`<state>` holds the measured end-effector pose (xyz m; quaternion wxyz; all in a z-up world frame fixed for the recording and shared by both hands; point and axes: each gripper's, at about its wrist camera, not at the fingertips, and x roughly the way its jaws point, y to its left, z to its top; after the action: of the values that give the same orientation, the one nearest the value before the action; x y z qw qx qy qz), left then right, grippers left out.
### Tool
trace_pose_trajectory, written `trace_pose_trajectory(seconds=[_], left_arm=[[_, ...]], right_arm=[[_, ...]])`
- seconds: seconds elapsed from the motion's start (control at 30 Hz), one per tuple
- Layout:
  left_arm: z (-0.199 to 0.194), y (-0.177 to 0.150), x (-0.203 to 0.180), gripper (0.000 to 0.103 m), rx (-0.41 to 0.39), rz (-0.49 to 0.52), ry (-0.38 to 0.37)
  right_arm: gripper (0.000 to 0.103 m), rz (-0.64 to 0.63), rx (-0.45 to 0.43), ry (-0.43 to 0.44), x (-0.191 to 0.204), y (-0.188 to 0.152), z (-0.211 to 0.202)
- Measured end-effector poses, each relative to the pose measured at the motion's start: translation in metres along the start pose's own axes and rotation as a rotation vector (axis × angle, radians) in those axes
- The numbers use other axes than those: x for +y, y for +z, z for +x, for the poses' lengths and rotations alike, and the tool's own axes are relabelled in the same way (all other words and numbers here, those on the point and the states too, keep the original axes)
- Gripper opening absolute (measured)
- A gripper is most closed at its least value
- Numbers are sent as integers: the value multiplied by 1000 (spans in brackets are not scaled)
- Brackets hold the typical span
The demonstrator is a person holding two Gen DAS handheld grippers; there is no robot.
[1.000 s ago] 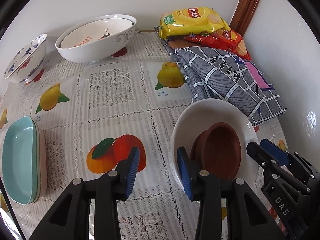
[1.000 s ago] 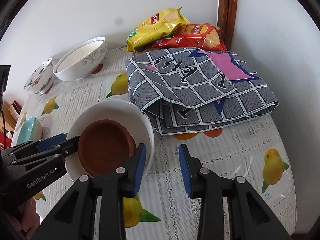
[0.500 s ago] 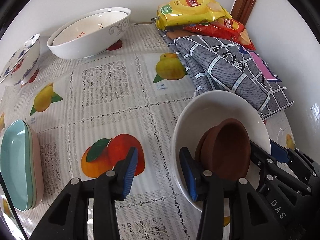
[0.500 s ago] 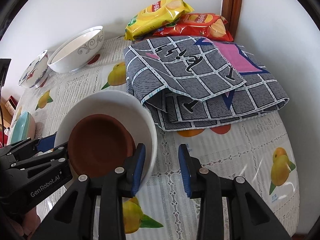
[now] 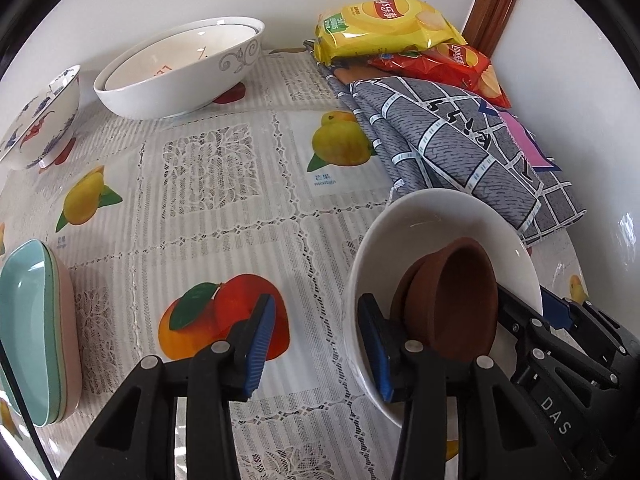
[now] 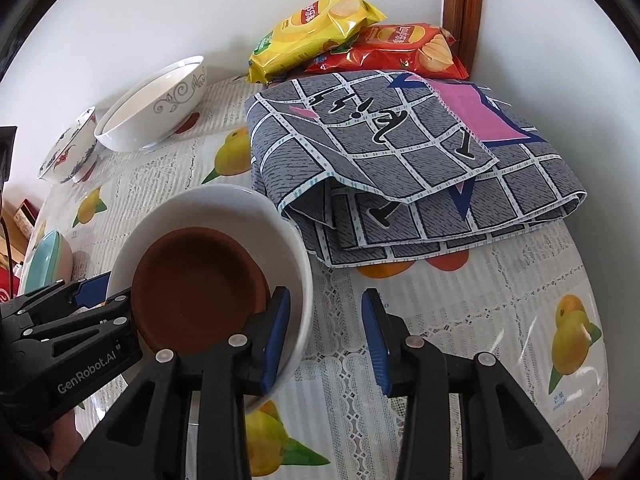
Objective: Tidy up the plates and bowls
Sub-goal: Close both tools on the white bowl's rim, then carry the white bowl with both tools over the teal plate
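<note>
Both grippers, left [image 5: 316, 338] and right [image 6: 326, 334], gape, each straddling the white bowl's [image 5: 424, 224] rim (brown bowl [image 6: 196, 284] inside), gripping nothing.

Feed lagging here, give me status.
Both grippers, left and right, open, straddling white bowl rim. Brown dish inside. Folded cloth touches far rim.

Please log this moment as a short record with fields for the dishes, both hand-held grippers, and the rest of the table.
held stack: brown bowl nested in white bowl
left hand-held gripper: open, straddling the white bowl's near rim
right hand-held gripper: open, straddling the opposite rim
far dishes: large white bowl, nested pair; patterned bowl beside it
near left: teal dish stacked on a pink one
other items: folded grey cloth, yellow chip bag, red chip bag
surface: fruit-print tablecloth
</note>
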<state>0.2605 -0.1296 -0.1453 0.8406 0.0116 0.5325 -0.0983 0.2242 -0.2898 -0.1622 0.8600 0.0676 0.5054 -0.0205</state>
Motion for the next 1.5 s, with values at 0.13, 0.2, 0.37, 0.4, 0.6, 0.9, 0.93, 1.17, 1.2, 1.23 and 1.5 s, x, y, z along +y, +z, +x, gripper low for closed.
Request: trace_pose_trajectory(seconds=[0.13,0.2,0.37,0.4,0.6,0.9,0.93,1.17,1.2,1.23,1.5], left_arm=[[-2,-3,-8,23,-12,36,-15],[-3,-3,-13,13,-7,50,-29],[-5,-6,-12,12,-23,34,-33],[-5,-6,-12,12,-25,29,-37],[-10,-13,-7,11,-20,17,-59],[-22,-30,2,9,-13,-3,-51],[-24,-32,3,9,-15,-4,-51],[-44,-43,10,9,-31,-21,-52],[-48,-44,12,9,-36,-24,-54],[-51,-46,13,9,-41,-26,-54],[-73,-55,26,9,-67,-50,-53]], right_arm=[[13,5,-9,41,4,-1,-1],[12,25,-20,40,4,-2,-2],[13,33,-22,35,6,-5,-5],[13,34,-23,33,6,-5,-5],[12,83,-17,61,1,-10,-11],[11,103,2,77,10,-23,-24],[11,99,2,76,13,-25,-26],[11,94,-19,68,25,-34,-46],[11,92,-23,68,27,-35,-49],[11,86,-26,67,29,-36,-53],[11,76,-46,79,45,-41,-72]])
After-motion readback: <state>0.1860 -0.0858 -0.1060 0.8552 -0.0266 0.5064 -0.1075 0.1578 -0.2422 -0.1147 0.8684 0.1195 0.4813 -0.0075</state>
